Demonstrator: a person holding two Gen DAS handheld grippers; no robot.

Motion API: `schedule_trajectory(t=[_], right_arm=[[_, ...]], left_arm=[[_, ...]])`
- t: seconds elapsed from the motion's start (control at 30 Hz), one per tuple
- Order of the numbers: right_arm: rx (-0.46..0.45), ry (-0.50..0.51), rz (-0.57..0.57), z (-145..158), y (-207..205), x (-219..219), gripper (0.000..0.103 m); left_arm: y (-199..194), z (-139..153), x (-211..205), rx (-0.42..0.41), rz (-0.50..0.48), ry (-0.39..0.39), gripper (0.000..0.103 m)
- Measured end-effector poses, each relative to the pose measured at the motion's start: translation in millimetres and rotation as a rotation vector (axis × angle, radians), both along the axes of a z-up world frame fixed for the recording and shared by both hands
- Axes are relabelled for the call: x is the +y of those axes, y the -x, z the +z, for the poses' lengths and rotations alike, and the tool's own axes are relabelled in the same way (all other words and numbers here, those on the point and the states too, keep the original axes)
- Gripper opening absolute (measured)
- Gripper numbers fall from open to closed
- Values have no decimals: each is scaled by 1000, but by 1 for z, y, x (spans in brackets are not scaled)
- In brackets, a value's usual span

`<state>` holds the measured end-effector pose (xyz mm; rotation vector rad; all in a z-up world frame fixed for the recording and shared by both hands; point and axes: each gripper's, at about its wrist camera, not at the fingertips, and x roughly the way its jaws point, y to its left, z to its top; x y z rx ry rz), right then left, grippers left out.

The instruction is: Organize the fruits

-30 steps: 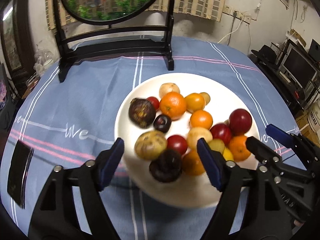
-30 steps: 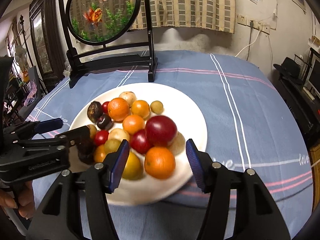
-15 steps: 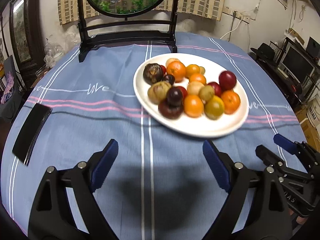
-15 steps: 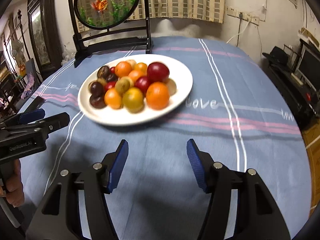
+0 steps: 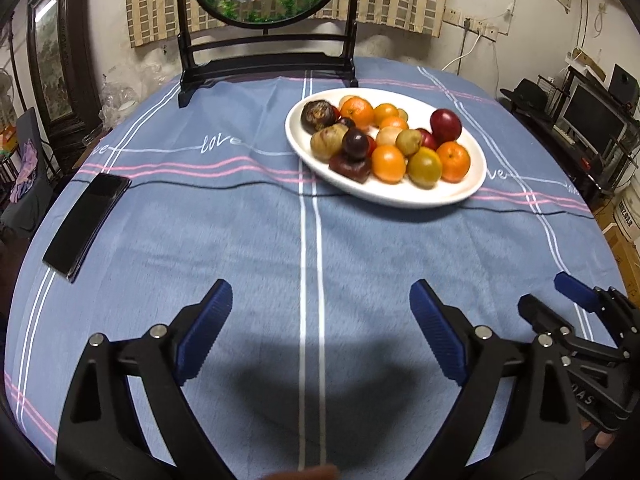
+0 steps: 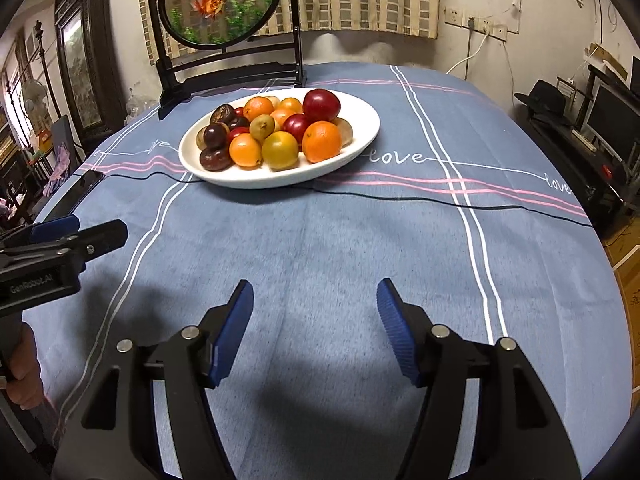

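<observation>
Left gripper (image 5: 320,320) at the bottom of its own frame, blue pads (image 5: 206,330) spreading wider as we watch and nothing between them but bare blue tablecloth (image 5: 248,240) – a second ago those same pads bracketed the near fruit on the plate. Right gripper (image 6: 316,322) tells the same story low in the right wrist view: jaws at a middling gap and opening, only cloth between them, where a second back they framed an orange right at the plate's edge. Both have pulled back a long way, and neither holds anything.

Outward now – the white plate (image 5: 404,198) with its fruits (image 5: 384,142) has slid from frame centre to upper right of centre in the left wrist view, well apart from the pads. In the right wrist view it sits at upper centre, a big red plum (image 6: 322,105) at the back and an orange (image 6: 321,141) at the front right. The heap itself looks the same as before.

New since a second ago: a black phone (image 5: 86,226) lies fully in view at the left edge of the left wrist frame, and the right gripper's tips poke in at lower right. In the right wrist view the left gripper crosses the left edge, a hand (image 6: 24,372) below it. The goldfish screen (image 5: 266,12) stands at the top, behind the plate
</observation>
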<state>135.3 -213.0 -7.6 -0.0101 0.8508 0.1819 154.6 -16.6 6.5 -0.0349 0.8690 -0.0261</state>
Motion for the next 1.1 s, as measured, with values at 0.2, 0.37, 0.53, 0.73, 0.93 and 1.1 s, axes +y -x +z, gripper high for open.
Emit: schedule_trajectory(t=[0.2, 0.37, 0.53, 0.73, 0.93, 1.1], right_arm=[[7, 6, 2, -5, 1, 3, 65], [14, 13, 5, -9, 0, 4, 64], [18, 11, 7, -12, -2, 4, 65], [36, 8, 14, -16, -5, 6, 64], [33, 9, 21, -15, -6, 9, 64], [34, 8, 20, -15, -6, 9, 65]], left_arm=[[2, -6, 7, 8, 13, -1, 92], [3, -11, 8, 16, 11, -4, 92], [1, -16, 9, 20, 12, -9, 92], [-1, -18, 10, 5, 17, -10, 92], [-3, -20, 9, 11, 6, 2, 92], [-3, -21, 7, 20, -3, 3, 93]])
